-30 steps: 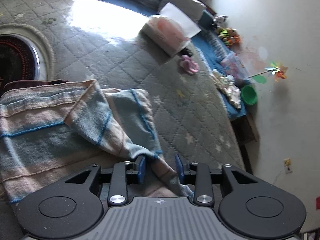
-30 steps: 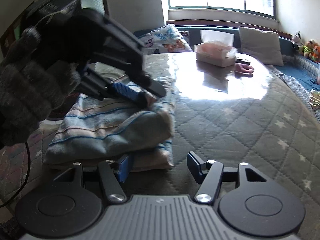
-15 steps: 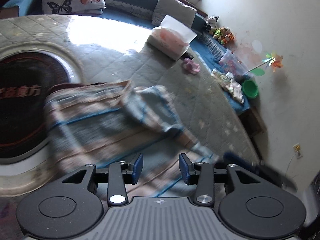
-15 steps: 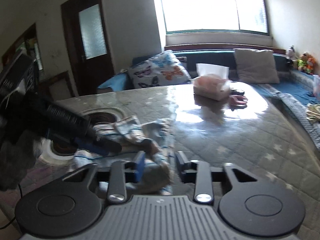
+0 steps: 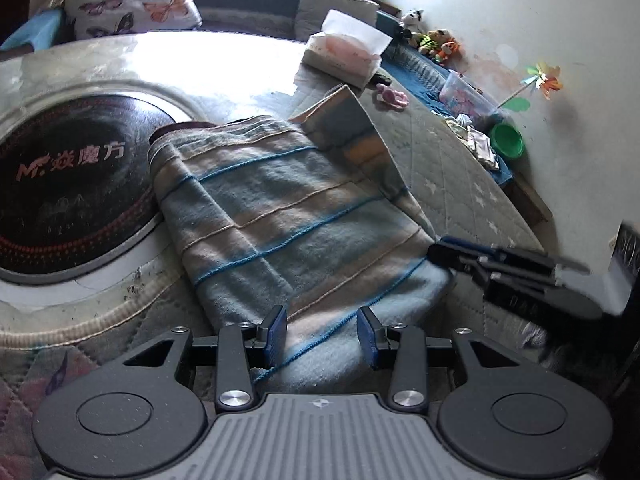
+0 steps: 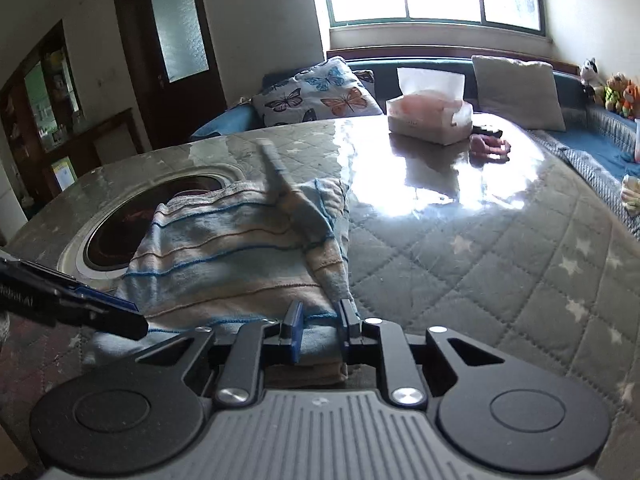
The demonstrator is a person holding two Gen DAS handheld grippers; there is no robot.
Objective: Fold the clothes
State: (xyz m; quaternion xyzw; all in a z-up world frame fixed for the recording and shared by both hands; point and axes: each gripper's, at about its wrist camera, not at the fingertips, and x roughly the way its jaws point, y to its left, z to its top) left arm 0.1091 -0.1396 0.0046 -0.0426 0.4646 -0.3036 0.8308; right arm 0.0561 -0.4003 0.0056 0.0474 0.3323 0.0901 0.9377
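A folded striped garment (image 5: 280,220), pale blue and beige with blue lines, lies on the quilted table; it also shows in the right wrist view (image 6: 240,256). A far flap of it stands up, blurred. My left gripper (image 5: 322,334) is open, its pads over the garment's near edge with nothing held. My right gripper (image 6: 319,330) is shut on the garment's near corner. The right gripper shows at the right in the left wrist view (image 5: 472,256). The left gripper's fingers (image 6: 108,308) show at the left in the right wrist view.
A round dark hotplate (image 5: 60,184) is set in the table left of the garment. A tissue box (image 5: 344,56) and a small pink toy (image 5: 392,96) sit at the far side. A cushioned bench (image 6: 592,140) with pillows lines the wall.
My left gripper has let go of the garment's corner, opened and pulled back to the near edge. My right gripper has closed on the near corner. The garment now lies flatter.
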